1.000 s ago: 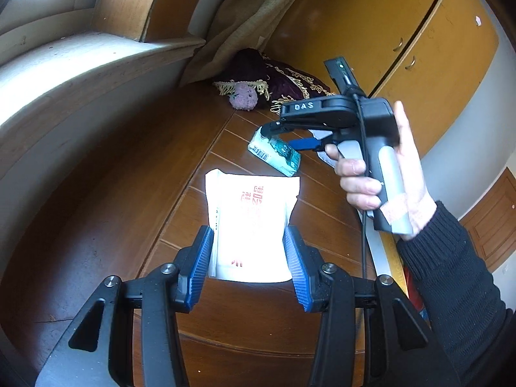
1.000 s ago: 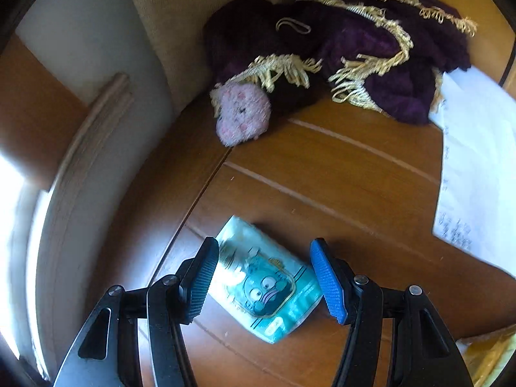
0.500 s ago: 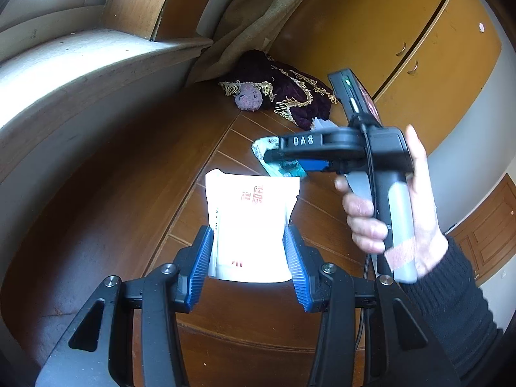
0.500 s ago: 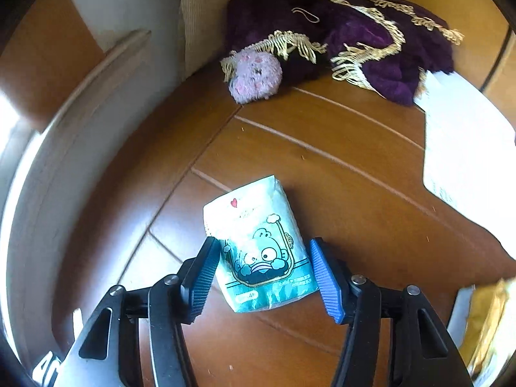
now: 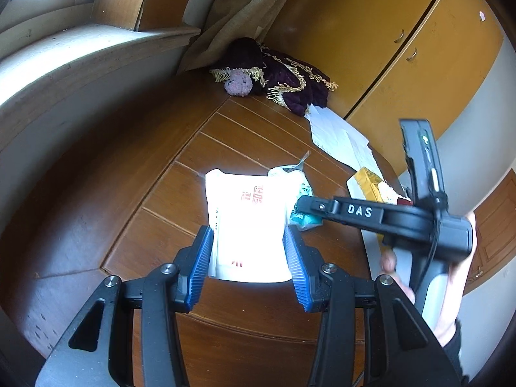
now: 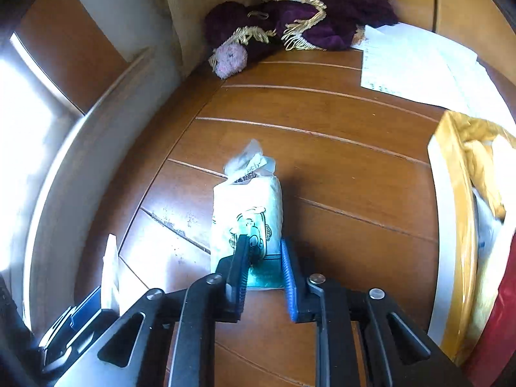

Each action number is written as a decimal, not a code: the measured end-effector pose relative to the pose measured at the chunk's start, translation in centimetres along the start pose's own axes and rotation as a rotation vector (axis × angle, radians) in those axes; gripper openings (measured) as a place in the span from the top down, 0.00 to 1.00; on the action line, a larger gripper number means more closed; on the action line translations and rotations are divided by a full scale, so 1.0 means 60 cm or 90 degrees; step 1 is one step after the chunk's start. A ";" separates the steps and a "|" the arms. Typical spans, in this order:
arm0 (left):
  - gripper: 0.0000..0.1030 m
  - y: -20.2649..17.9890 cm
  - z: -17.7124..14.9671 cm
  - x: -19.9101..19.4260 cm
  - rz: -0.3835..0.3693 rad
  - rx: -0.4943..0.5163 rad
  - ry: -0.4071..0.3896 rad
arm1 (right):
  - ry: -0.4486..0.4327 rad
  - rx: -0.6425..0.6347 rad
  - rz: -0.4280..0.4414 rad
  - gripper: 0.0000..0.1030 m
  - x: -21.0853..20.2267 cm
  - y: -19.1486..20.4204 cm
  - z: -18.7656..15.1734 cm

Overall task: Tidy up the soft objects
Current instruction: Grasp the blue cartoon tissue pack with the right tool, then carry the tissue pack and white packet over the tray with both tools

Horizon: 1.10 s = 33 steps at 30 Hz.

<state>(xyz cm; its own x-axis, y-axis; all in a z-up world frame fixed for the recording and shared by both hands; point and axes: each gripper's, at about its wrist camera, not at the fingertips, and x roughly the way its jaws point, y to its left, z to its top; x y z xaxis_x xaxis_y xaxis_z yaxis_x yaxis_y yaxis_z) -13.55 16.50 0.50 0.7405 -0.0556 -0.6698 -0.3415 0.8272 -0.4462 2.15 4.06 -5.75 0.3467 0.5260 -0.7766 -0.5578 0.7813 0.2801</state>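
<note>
Brown wooden surface point(image 5: 135, 174) below window sill. Left gripper point(image 5: 250, 266) fingers wide, straddling white pouch point(image 5: 246, 222) lying flat. At its 3 o'clock, right gripper point(image 6: 264, 267) fingers narrow, clamping teal tissue pack point(image 6: 246, 213). Purple fringed cloth point(image 6: 309, 16) at 12 o'clock.

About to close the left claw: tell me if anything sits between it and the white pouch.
Nothing visible does. The white pouch lies between the open left claw fingers, its near end already inside.

Window glare at left, blown-out white packet point(image 5: 248, 222) (text barely legible), fisheye-curved edges
</note>
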 end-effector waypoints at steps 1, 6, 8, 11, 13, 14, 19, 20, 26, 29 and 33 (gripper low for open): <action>0.57 -0.003 -0.001 0.000 0.002 -0.003 0.002 | -0.001 0.010 0.012 0.85 -0.006 -0.006 -0.003; 0.57 -0.014 -0.003 -0.005 0.008 -0.009 0.006 | -0.043 0.033 0.048 0.87 -0.055 -0.028 -0.038; 0.57 -0.019 -0.005 -0.006 0.010 -0.007 0.007 | -0.058 0.041 0.068 0.87 -0.075 -0.037 -0.053; 0.57 -0.028 -0.006 -0.007 0.007 -0.008 0.008 | -0.099 0.042 0.085 0.87 -0.117 -0.047 -0.083; 0.57 -0.038 -0.007 -0.011 0.002 -0.003 0.007 | -0.122 0.048 0.092 0.87 -0.139 -0.053 -0.098; 0.57 -0.043 -0.008 -0.012 0.001 0.000 0.005 | -0.132 0.050 0.099 0.87 -0.152 -0.057 -0.106; 0.57 -0.075 -0.014 -0.026 -0.013 0.018 -0.001 | -0.184 0.060 0.112 0.87 -0.207 -0.078 -0.143; 0.57 -0.082 -0.017 -0.028 -0.016 0.023 -0.003 | -0.188 0.061 0.113 0.87 -0.213 -0.081 -0.148; 0.57 -0.130 -0.032 -0.036 -0.046 0.051 0.002 | -0.212 0.068 0.107 0.87 -0.248 -0.109 -0.187; 0.57 -0.161 -0.044 -0.041 -0.063 0.075 0.005 | -0.225 0.077 0.098 0.87 -0.265 -0.123 -0.212; 0.57 -0.195 -0.057 -0.045 -0.085 0.096 0.012 | -0.247 0.092 0.088 0.87 -0.294 -0.142 -0.241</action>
<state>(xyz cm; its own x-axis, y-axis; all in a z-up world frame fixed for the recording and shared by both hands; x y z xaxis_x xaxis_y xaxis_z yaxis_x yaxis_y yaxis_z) -13.53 5.08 5.49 0.7616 -0.1792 -0.6228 -0.1501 0.8861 -0.4385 -10.10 -16.72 -2.58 0.5494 0.6948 -0.4641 -0.5167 0.7191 0.4647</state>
